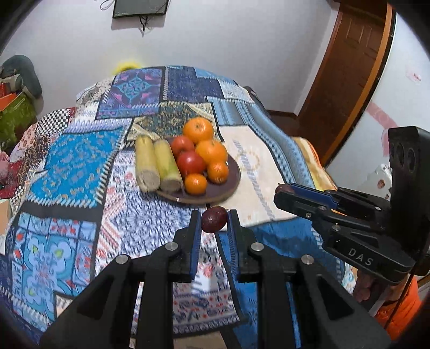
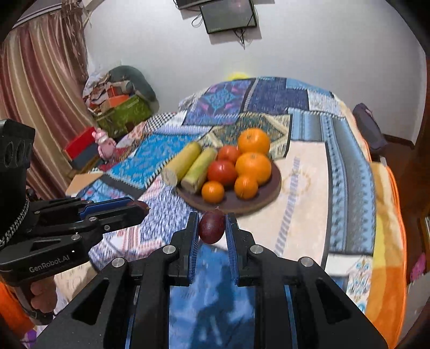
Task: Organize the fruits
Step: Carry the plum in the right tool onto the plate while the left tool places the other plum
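Observation:
A dark round plate (image 1: 228, 185) (image 2: 268, 196) sits on the patchwork cloth and holds several oranges (image 1: 198, 129) (image 2: 253, 141), two red tomatoes (image 1: 190, 162) (image 2: 222, 171) and two pale corn cobs (image 1: 146, 162) (image 2: 182, 162). My left gripper (image 1: 214, 218) is shut on a dark purple passion fruit (image 1: 214, 222), held above the cloth just in front of the plate; it also shows in the right wrist view (image 2: 139, 206). My right gripper (image 2: 212, 224) is shut on another dark purple passion fruit (image 2: 211, 226), in front of the plate; it shows at the right in the left wrist view (image 1: 282, 190).
The table is covered by a blue patchwork cloth (image 1: 80, 171) (image 2: 336, 171). A wooden door (image 1: 357, 61) is at the back right. Boxes and bags (image 2: 121, 107) and a striped curtain (image 2: 40, 80) are at the left. A screen (image 2: 228, 13) hangs on the wall.

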{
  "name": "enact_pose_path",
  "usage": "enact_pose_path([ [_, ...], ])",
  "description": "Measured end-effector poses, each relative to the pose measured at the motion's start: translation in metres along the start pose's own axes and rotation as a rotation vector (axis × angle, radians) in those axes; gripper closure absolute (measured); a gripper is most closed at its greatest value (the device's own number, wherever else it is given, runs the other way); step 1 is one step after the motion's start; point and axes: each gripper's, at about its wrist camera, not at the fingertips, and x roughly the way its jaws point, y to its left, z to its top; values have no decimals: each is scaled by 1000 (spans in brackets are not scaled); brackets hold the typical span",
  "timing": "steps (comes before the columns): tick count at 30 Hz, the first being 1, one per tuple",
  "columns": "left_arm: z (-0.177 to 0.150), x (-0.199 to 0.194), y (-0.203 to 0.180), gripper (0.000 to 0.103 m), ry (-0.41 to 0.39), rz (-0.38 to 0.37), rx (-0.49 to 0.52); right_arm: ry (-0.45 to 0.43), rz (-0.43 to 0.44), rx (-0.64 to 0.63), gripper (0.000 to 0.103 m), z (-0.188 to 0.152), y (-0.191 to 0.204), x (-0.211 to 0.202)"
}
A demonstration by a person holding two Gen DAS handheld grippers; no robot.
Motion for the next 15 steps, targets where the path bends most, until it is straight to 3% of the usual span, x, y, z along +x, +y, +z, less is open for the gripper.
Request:
enact_pose_path([
  [15,56,30,30,84,-43,34,-7,-33,-9,-8,85,44,-11,41],
])
